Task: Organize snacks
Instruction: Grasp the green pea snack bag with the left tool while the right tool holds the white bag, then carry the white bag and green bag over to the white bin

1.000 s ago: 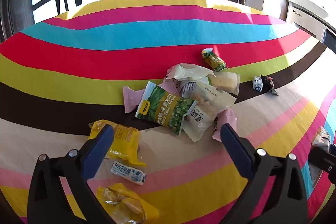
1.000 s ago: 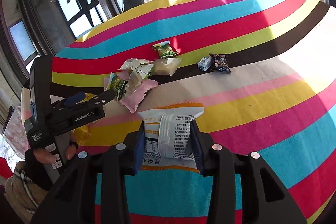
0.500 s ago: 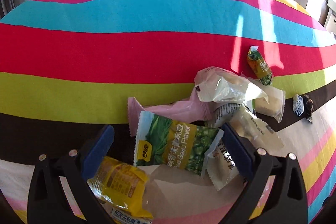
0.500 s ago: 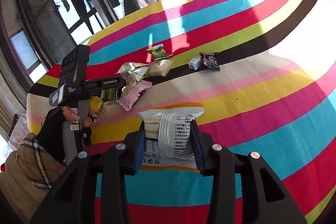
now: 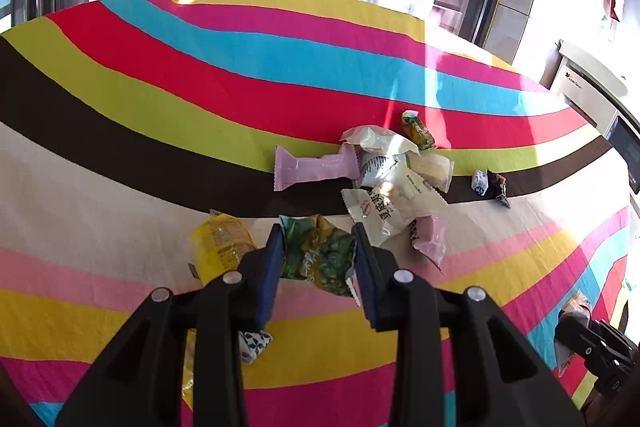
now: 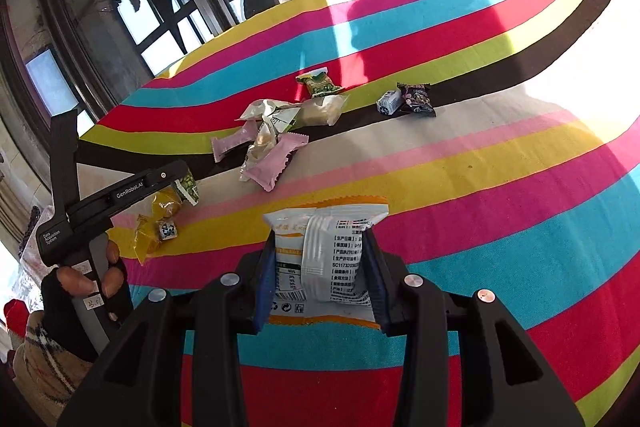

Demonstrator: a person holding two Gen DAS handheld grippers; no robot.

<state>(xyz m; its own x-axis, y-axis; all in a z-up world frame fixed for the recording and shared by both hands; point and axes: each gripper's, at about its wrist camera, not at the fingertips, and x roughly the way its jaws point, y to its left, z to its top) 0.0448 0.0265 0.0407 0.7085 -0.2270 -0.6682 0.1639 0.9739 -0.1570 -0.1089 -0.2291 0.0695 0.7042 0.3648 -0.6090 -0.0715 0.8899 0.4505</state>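
Nearest, the left gripper (image 5: 316,259) has just been closing, and its fingers (image 5: 271,267) now clamp the green pea pack (image 5: 318,255), crumpled between them and drawn out of the pile. The right gripper (image 6: 320,267) stays clamped on the white-and-orange pack (image 6: 326,259), as before. Beside the left one lies a yellow pack (image 5: 218,247) on the striped bench (image 5: 160,75). Farther off, the pile (image 5: 384,175) is one pack smaller. Judging by this, the pea pack can now go to its group.

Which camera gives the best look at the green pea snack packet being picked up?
The left wrist view: the green pea packet sits crumpled, front and centre. The right wrist view shows only a far-off corner past the left hand-held gripper.
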